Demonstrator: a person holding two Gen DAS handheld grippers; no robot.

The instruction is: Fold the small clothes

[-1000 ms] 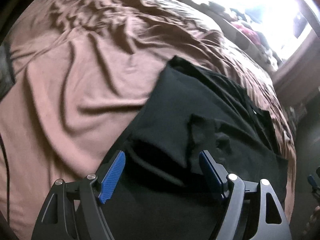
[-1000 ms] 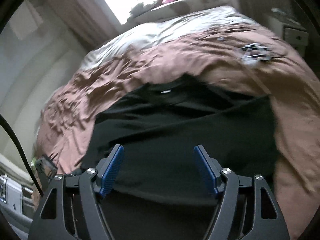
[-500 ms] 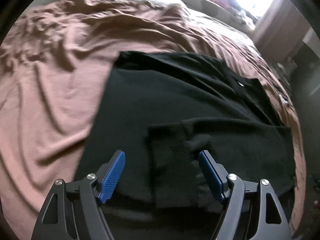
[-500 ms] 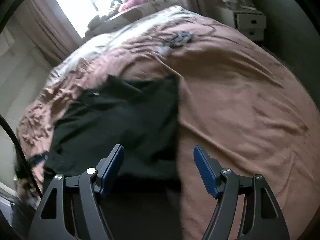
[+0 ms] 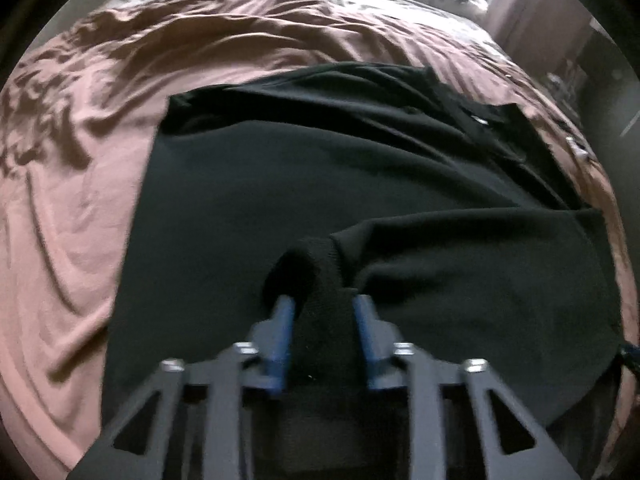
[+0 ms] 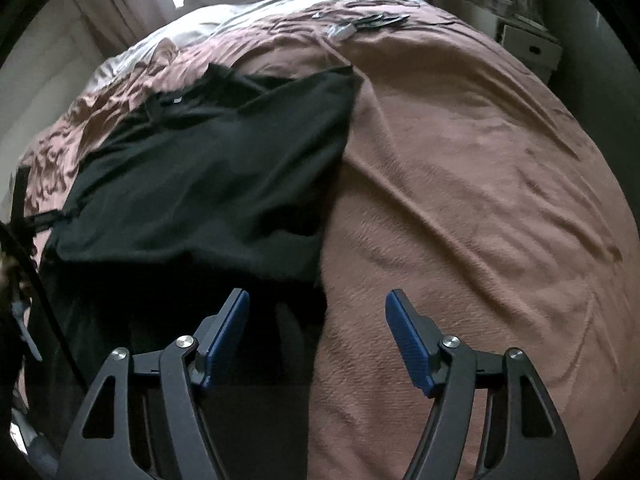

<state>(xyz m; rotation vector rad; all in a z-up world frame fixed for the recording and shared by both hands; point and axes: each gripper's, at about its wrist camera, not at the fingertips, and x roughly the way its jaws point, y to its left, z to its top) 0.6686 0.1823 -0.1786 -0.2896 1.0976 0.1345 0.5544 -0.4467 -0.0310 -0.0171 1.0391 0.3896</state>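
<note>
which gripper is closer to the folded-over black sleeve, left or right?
Left. The left gripper has just been closing, and its pads pinch the sleeve of the black garment. The right gripper is open, straddling the garment's other side edge over the pink blanket.

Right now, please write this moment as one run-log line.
left gripper: just closed, pinching sleeve cuff | right gripper: open, empty | black garment: flat on brown blanket

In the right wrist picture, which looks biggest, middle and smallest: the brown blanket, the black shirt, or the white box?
1. Brown blanket, biggest.
2. Black shirt.
3. White box, smallest, though it sits farthest away, so its true size is unsure.
</note>
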